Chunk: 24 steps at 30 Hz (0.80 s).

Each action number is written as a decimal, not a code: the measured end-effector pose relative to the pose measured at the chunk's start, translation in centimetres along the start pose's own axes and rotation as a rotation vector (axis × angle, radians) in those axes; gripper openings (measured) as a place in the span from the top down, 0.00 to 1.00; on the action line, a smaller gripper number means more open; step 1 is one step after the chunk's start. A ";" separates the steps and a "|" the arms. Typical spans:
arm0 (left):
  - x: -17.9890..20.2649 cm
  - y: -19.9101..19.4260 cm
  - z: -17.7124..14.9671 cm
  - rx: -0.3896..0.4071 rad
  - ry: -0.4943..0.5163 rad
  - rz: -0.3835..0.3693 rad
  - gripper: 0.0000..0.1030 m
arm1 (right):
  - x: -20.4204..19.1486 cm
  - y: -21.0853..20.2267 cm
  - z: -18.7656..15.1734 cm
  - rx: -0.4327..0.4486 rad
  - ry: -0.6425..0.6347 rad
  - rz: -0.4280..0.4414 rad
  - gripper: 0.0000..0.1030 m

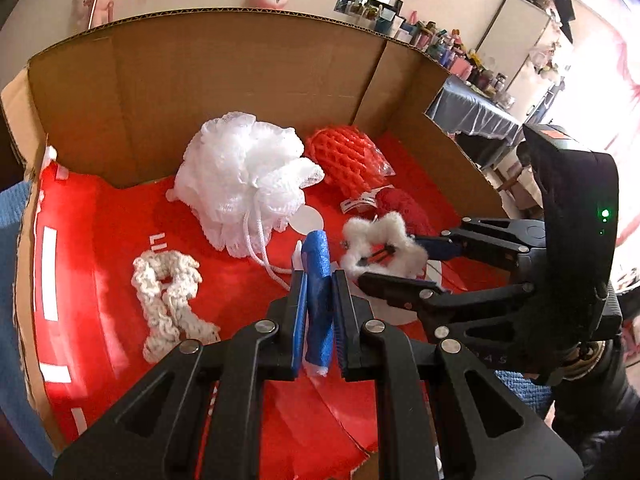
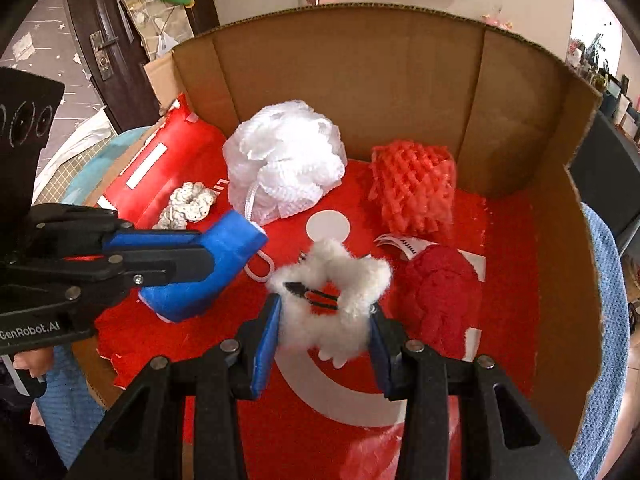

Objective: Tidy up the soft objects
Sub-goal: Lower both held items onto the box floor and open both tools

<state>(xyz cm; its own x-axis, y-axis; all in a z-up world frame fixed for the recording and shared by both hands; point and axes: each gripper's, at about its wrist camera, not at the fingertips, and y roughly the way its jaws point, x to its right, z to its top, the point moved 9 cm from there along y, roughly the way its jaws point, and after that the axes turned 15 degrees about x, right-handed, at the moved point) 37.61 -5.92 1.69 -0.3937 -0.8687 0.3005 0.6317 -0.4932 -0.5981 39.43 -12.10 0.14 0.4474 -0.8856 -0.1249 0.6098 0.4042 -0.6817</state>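
Note:
Both grippers hang over an open cardboard box (image 1: 240,68) lined with red plastic. My left gripper (image 1: 318,300) is shut on a blue foam roll (image 1: 318,280), which also shows in the right wrist view (image 2: 224,256). My right gripper (image 2: 324,332) is shut on a fluffy white scrunchie with a black clip (image 2: 332,300), seen from the left wrist view too (image 1: 384,244). In the box lie a white mesh bath pouf (image 1: 244,176), an orange foam net (image 1: 344,160), a dark red knitted piece (image 2: 440,292) and a white crocheted scrunchie (image 1: 168,300).
The box walls (image 2: 520,128) rise at the back and right. A blue towel (image 2: 608,300) lies under the box. A cluttered table (image 1: 472,108) and a tall cabinet stand at the right in the left wrist view; a dark door (image 2: 104,52) is at the left.

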 end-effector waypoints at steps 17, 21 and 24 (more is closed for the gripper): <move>-1.6 0.9 -0.2 -0.015 0.013 0.026 0.89 | -0.3 0.7 -0.5 -0.050 -0.013 0.002 0.58; -1.1 1.2 -0.6 -0.023 0.031 0.030 0.89 | -0.4 0.9 -0.5 -0.058 -0.019 -0.001 0.58; -0.9 1.4 -0.7 -0.025 0.035 0.029 0.89 | -0.5 0.9 -0.5 -0.062 -0.019 -0.001 0.57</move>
<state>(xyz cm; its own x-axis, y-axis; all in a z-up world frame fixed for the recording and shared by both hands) 38.41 -5.77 0.10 -0.3989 -0.8804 0.2564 0.6267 -0.4658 -0.6247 39.46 -11.44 -0.81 0.4597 -0.8811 -0.1110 0.5689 0.3881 -0.7251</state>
